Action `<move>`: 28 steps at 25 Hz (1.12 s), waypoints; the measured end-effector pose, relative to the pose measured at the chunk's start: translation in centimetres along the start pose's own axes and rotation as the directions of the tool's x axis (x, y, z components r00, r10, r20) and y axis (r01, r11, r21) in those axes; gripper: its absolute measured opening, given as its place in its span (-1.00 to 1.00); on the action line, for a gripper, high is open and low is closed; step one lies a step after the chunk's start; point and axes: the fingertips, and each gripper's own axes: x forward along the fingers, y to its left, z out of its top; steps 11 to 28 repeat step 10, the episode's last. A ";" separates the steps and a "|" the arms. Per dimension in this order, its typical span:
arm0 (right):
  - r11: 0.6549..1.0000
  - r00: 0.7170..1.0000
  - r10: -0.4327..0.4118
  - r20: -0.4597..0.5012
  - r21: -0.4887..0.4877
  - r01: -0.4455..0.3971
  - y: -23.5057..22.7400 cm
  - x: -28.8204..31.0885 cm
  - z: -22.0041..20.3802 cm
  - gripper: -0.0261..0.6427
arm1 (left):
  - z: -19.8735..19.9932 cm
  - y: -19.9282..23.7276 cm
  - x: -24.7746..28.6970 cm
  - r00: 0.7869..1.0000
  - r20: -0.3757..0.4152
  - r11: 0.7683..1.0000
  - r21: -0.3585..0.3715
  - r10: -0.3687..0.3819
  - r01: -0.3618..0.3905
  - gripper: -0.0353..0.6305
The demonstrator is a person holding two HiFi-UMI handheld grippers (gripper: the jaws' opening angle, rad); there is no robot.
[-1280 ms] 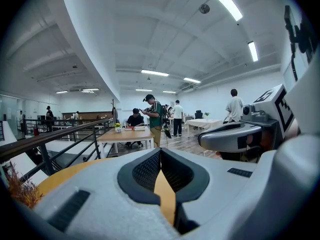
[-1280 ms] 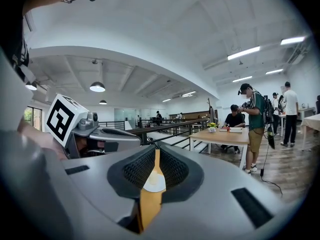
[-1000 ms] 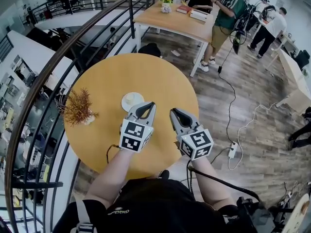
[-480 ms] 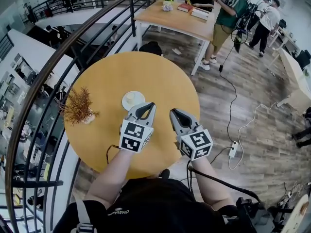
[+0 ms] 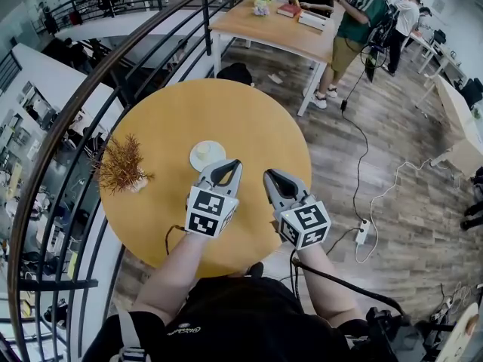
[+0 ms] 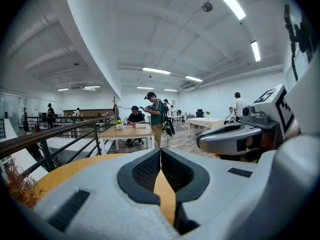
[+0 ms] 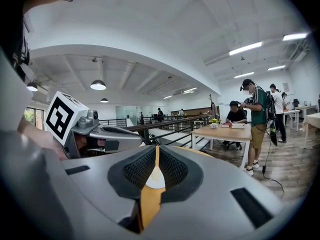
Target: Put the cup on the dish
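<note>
**A:** So, where is the cup?

**B:** I see one white round thing, the dish [image 5: 206,155], lying near the middle of the round yellow desk [image 5: 249,127]. There is a smaller white circle on it. It is too small for me to tell if this is the cup or only the middle of the dish.

**A:** And the grippers?

**B:** The left gripper [image 5: 230,164] is at 6 o'clock from the dish, just beside its rim. Its fingers are pressed together and nothing is between them. The right gripper [image 5: 267,172] is at about 4 o'clock from the dish, a little further off. Its fingers are also together and hold nothing. In the right gripper view, only the desk and a piece of the white dish show through the gap below the tips.

**A:** What else is around?

**B:** A dried brown plant [image 5: 121,168] stands at 9 o'clock from the dish, near the desk's edge. A black railing [image 5: 90,89] curves past that side. At 1 o'clock, well apart, people [image 5: 355,21] are at a long wooden table [image 5: 279,32].
</note>
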 end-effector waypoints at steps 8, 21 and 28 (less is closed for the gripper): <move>1.000 1.000 0.005 -0.007 0.000 -0.005 -0.2 0.4 -0.2 -0.85 | -0.1 0.3 0.3 1.000 -0.005 1.000 -0.010 -0.001 0.001 -0.87; 1.000 1.000 0.007 -0.009 0.000 -0.007 -0.2 0.8 -0.1 -0.85 | -0.2 0.6 0.5 1.000 -0.007 1.000 -0.007 -0.003 0.003 -0.87; 1.000 1.000 0.007 -0.009 0.000 -0.007 -0.2 0.8 -0.1 -0.85 | -0.2 0.6 0.5 1.000 -0.007 1.000 -0.007 -0.003 0.003 -0.87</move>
